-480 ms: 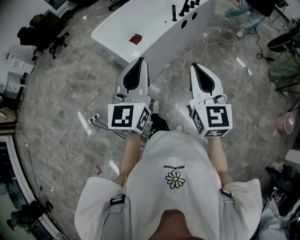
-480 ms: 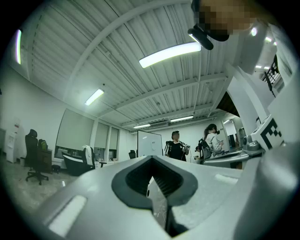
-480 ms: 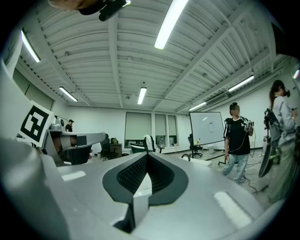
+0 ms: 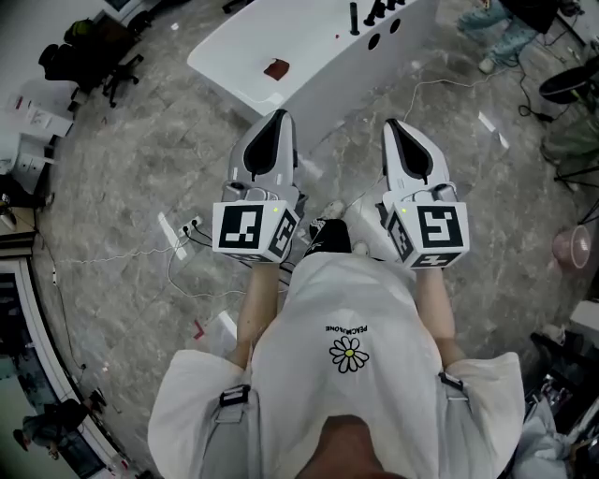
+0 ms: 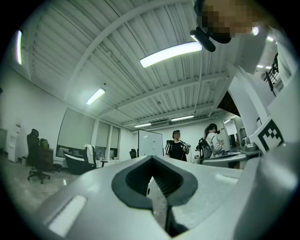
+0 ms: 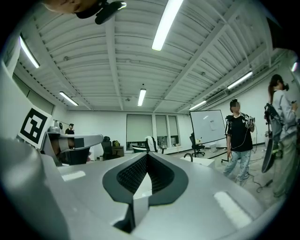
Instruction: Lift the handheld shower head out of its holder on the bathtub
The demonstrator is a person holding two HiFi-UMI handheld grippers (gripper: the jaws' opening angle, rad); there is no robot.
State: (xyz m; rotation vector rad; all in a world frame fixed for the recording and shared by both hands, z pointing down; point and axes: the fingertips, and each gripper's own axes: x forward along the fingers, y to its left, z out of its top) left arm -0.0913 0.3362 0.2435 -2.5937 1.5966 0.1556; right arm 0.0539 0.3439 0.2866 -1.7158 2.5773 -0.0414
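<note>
The white bathtub (image 4: pixel 309 65) stands on the floor ahead of me, at the top of the head view. On its far right rim are black fittings, among them the upright black shower head (image 4: pixel 354 17); it is too small to make out its holder. A dark red thing (image 4: pixel 276 67) lies inside the tub. My left gripper (image 4: pixel 274 117) and right gripper (image 4: pixel 393 124) are held side by side, short of the tub's near wall, both shut with nothing between them. In the gripper views the left gripper (image 5: pixel 151 161) and right gripper (image 6: pixel 146 157) point level across the room.
A power strip and white cables (image 4: pixel 178 239) lie on the grey floor to my left. Office chairs (image 4: pixel 94 56) stand at the far left, a pink bucket (image 4: pixel 567 245) at the right. A person (image 6: pixel 240 140) stands by a whiteboard (image 6: pixel 209 125).
The tub sits slightly lower and nearer in the head view, and my black shoe shows further forward between the grippers. Both grippers stay shut, side by side.
</note>
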